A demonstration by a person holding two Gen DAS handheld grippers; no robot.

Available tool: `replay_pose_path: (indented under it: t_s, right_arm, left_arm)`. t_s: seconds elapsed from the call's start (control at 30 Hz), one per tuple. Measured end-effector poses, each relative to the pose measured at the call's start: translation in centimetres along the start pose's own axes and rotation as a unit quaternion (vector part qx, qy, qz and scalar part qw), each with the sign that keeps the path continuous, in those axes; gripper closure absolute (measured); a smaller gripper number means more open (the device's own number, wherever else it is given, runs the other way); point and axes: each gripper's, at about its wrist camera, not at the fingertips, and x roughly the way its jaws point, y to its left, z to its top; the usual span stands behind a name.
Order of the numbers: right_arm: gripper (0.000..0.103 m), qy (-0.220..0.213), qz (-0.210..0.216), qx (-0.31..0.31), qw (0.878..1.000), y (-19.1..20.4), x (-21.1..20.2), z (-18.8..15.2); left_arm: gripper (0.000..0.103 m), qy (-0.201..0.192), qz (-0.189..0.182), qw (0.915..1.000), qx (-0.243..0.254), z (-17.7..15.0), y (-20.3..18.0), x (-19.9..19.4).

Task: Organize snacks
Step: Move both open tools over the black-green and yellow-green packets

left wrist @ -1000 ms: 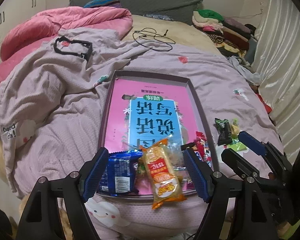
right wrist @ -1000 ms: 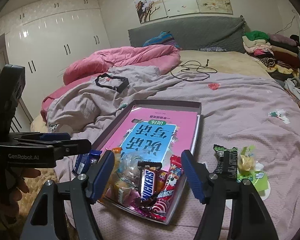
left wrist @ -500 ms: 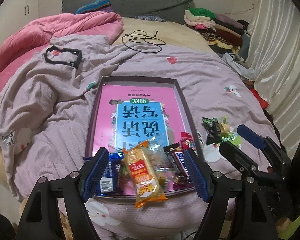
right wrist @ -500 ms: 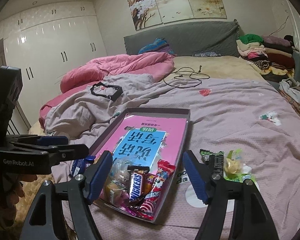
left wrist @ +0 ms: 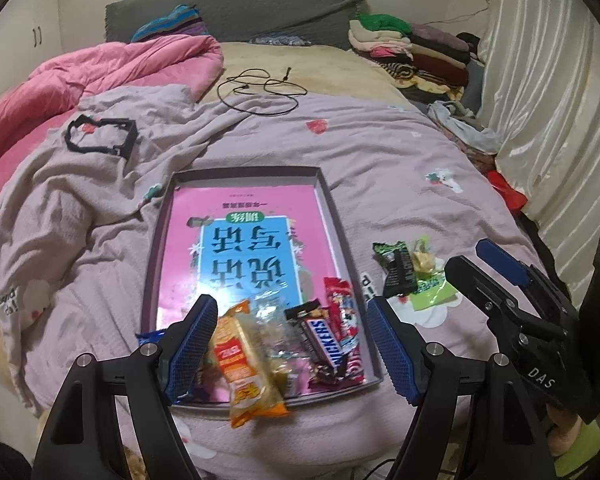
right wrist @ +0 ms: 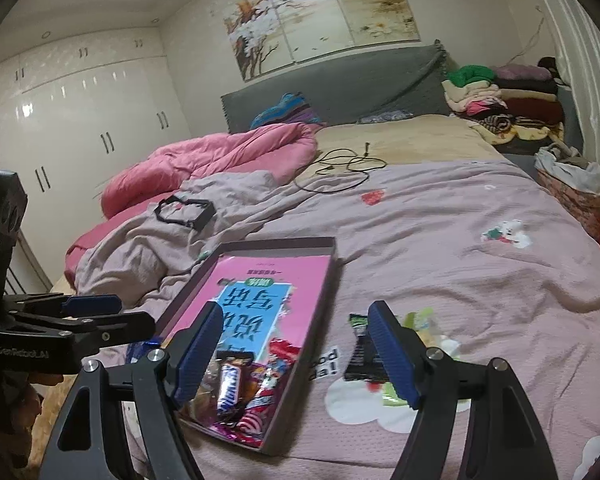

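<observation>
A purple tray (left wrist: 328, 200) holding a pink book lies on the bed. Snacks pile at its near end: an orange packet (left wrist: 244, 364) hanging over the rim, a Snickers bar (left wrist: 320, 336), a red packet (left wrist: 340, 304) and a blue packet (left wrist: 150, 336). A black-green packet (left wrist: 396, 268) and a yellow-green wrapper (left wrist: 428, 276) lie on the blanket right of the tray. My left gripper (left wrist: 292, 344) hovers open above the pile, holding nothing. My right gripper (right wrist: 296, 344) hangs over the tray's right edge (right wrist: 320, 300), jaws opening, nothing between them. The Snickers bar (right wrist: 228, 388) and black-green packet (right wrist: 360, 352) show below it.
A rumpled lilac blanket (left wrist: 380, 152) covers the bed, with a pink duvet (left wrist: 100, 72) at the back left. A black frame-like object (left wrist: 100, 140) and a black cable (left wrist: 260, 88) lie further back. Folded clothes (left wrist: 412, 48) are stacked by the curtain.
Both grippers have drawn back and a little up and to the right, so the tray and snacks sit farther away and more to the left. The right jaws stand slightly wider.
</observation>
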Motion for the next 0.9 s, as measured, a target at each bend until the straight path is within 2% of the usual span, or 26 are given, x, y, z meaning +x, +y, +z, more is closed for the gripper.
replay_pose_path:
  t_s: [0.47,0.67,0.9]
  right_arm:
    - [0.028,-0.007,-0.053,0.035,0.998,-5.2,-0.6,0.3]
    - [0.028,-0.001,-0.071,0.040,0.997,-7.1,-0.4,-0.1]
    - [0.028,0.023,-0.085,0.020,0.996,-7.9,1.0,-0.8]
  left_arm:
    - [0.025,0.008,-0.026,0.9991,0.034,2.0,-4.7,2.3]
    - [0.025,0.022,-0.036,0.9979,0.049,2.1,-6.7,3.9]
    - [0.025,0.058,-0.057,0.9957,0.046,2.4,-8.0,6.8]
